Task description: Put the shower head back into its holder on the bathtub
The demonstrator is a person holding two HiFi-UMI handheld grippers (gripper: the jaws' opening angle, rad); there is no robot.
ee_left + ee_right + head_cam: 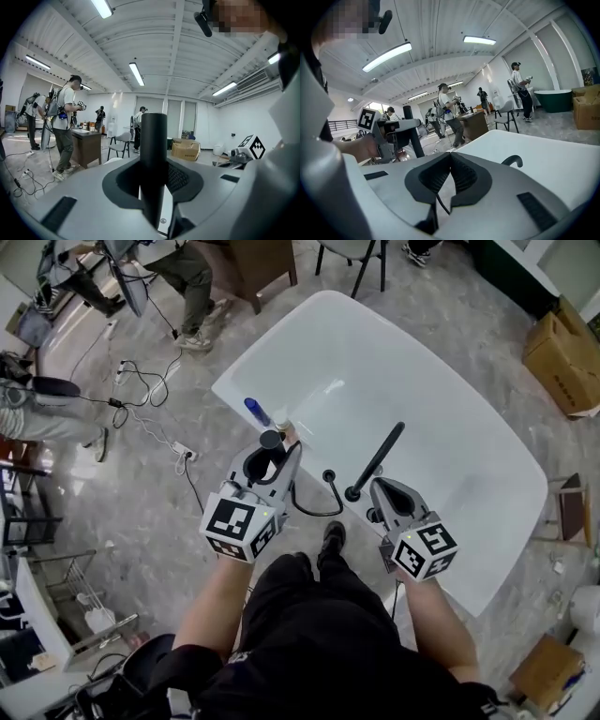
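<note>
Jaws of left gripper clamp shower head upright by bathtub.

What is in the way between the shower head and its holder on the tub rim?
Nothing visible. The shower head, held in the left gripper, is beside the small black fitting where its hose ends, likely the holder; only bare tub rim lies between.

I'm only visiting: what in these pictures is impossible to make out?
Head view: the holder cannot be picked out; the left gripper and the shower head it grips may cover it.
Left gripper view: the shower head's lower end is hidden by that gripper's body.
Head view: the blue thing on the bathtub rim is too small to name.
Right gripper view: a thin dark line at the shut right gripper, too thin to name.
</note>
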